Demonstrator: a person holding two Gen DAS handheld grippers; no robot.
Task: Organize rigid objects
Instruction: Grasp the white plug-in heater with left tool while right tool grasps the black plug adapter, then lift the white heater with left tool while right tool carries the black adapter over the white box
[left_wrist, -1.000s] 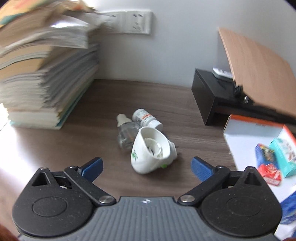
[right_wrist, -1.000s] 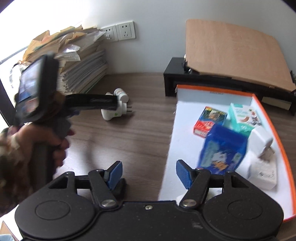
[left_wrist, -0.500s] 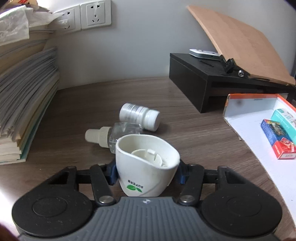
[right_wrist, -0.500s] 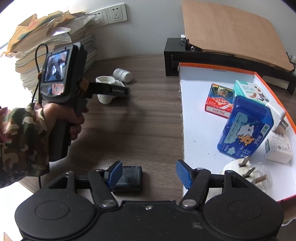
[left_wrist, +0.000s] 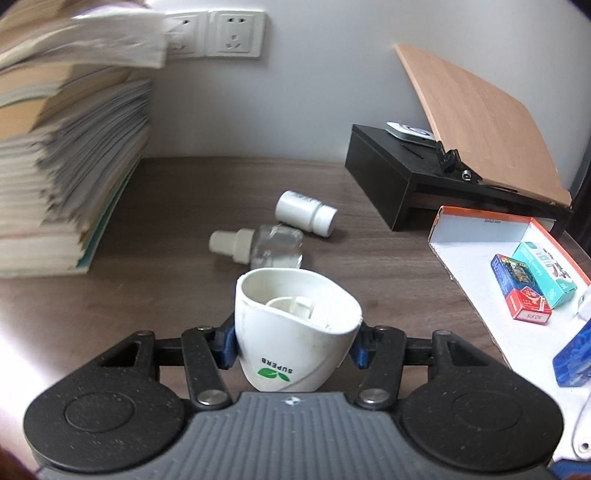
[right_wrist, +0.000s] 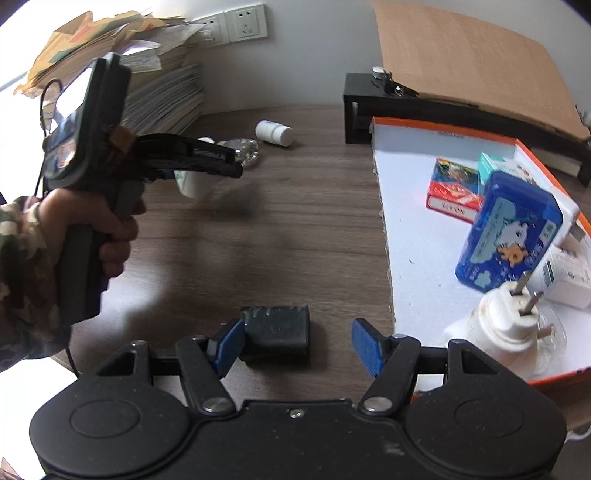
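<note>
My left gripper (left_wrist: 293, 345) is shut on a white plug-in vaporizer shell (left_wrist: 295, 325) with a green leaf mark, held clear of the brown table. In the right wrist view a hand holds that gripper (right_wrist: 207, 158) at the left, with the shell (right_wrist: 194, 184) under it. A white pill bottle (left_wrist: 306, 218) and a clear bottle with a cream cap (left_wrist: 258, 247) lie on the table beyond. My right gripper (right_wrist: 297, 347) is open over a small black box (right_wrist: 275, 332), which lies close to its left finger.
A white tray with an orange rim (right_wrist: 406, 221) at the right holds a blue tin (right_wrist: 509, 232), a red card box (right_wrist: 454, 192), a teal box, a white adapter and another vaporizer (right_wrist: 506, 325). A paper stack (left_wrist: 55, 166) stands left; a black stand (left_wrist: 399, 177) stands at the back right.
My left gripper closed on the white shell, picked it up and moved right. My right gripper came down and the black box came between its fingers.
</note>
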